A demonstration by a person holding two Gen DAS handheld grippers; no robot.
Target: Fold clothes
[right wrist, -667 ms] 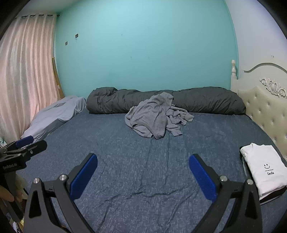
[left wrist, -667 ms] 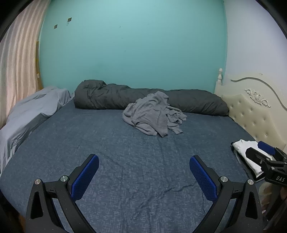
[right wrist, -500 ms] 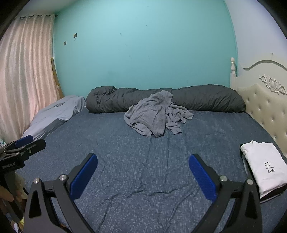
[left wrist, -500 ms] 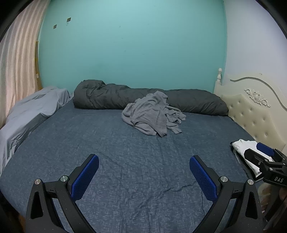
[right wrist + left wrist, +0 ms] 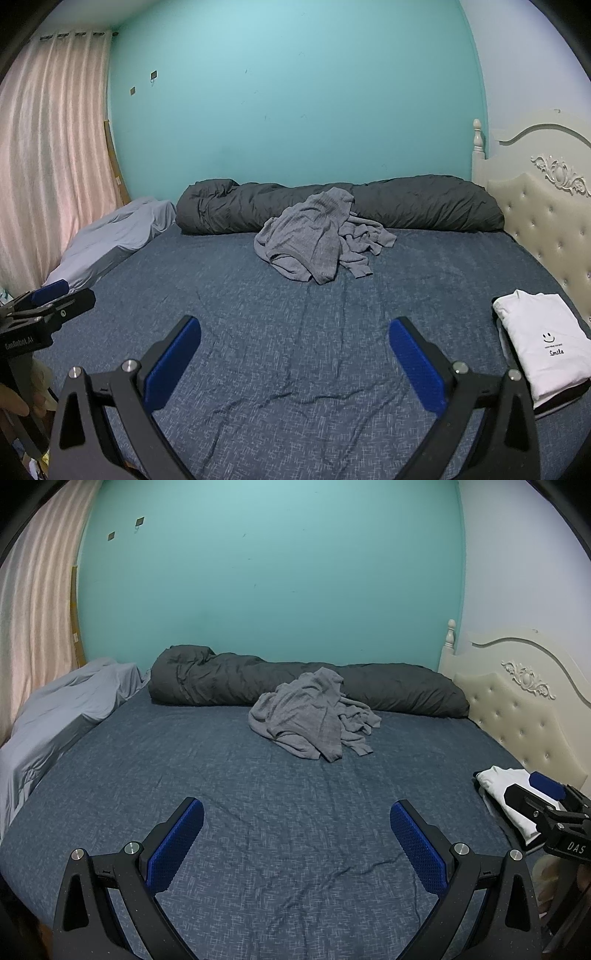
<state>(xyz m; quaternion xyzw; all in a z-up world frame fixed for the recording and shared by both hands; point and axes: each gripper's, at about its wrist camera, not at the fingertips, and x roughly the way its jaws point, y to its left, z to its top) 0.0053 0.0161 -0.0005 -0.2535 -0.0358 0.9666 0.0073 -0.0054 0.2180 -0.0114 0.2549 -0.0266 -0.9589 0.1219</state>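
Both grippers hover over the near part of a bed covered in a dark blue, faintly cross-hatched sheet (image 5: 258, 797), each with its fingers spread wide and nothing between them: the left gripper (image 5: 296, 814) and the right gripper (image 5: 294, 332) both show their blue textured pads turned inward over bare sheet. The crumpled grey knit garment (image 5: 314, 712) lies in a loose heap toward the far side of the bed, well apart from either gripper, its upper edge resting against a long dark grey rolled duvet (image 5: 229, 679) that runs along the teal wall (image 5: 277, 572). A pale grey-blue bundle of bedding (image 5: 66, 701) sits at the far left edge by the pink curtain (image 5: 48, 147). At the right edge, near the cream tufted headboard (image 5: 546, 221), lies a folded white T-shirt printed with a small smiley face and the word "Smile" (image 5: 546, 343), resting on something dark beneath it.
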